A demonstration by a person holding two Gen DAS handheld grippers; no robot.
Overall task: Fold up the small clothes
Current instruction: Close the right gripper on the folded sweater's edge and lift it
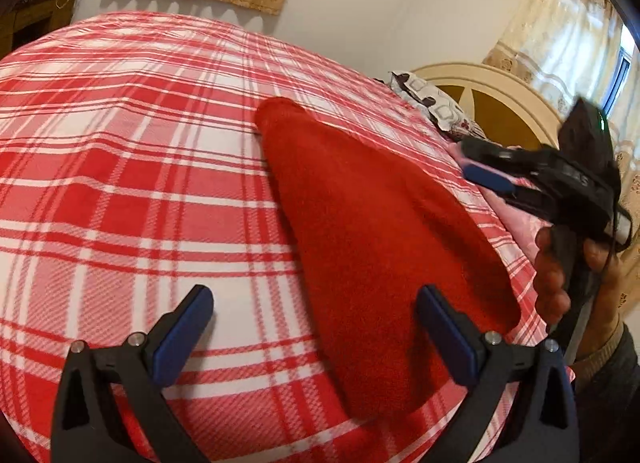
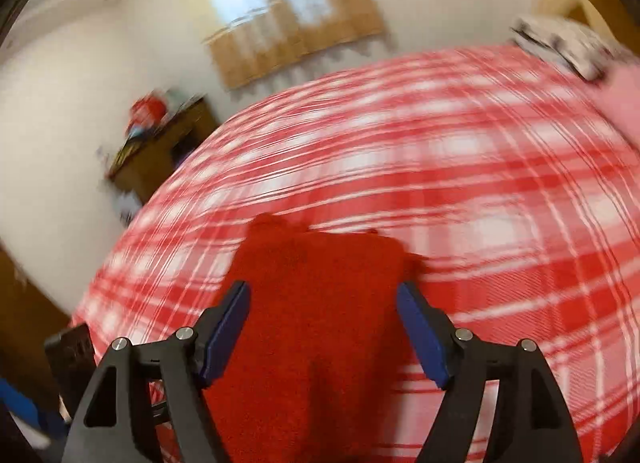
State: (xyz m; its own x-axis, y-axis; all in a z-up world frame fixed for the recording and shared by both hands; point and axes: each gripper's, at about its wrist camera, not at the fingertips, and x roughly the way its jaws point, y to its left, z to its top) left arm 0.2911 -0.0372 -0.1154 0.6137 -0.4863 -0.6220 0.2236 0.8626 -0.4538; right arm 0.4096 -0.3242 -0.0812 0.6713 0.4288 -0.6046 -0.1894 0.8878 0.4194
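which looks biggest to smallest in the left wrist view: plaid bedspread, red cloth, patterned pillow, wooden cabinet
1. plaid bedspread, fills most of the frame
2. red cloth, long folded shape near the camera
3. patterned pillow and wooden cabinet: both look small and far off, too alike to rank

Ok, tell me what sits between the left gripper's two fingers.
In the left wrist view, the left gripper stands open over the plaid bedsheet; between its fingers lie bare sheet and the near edge of the red garment. Neither pad presses it.
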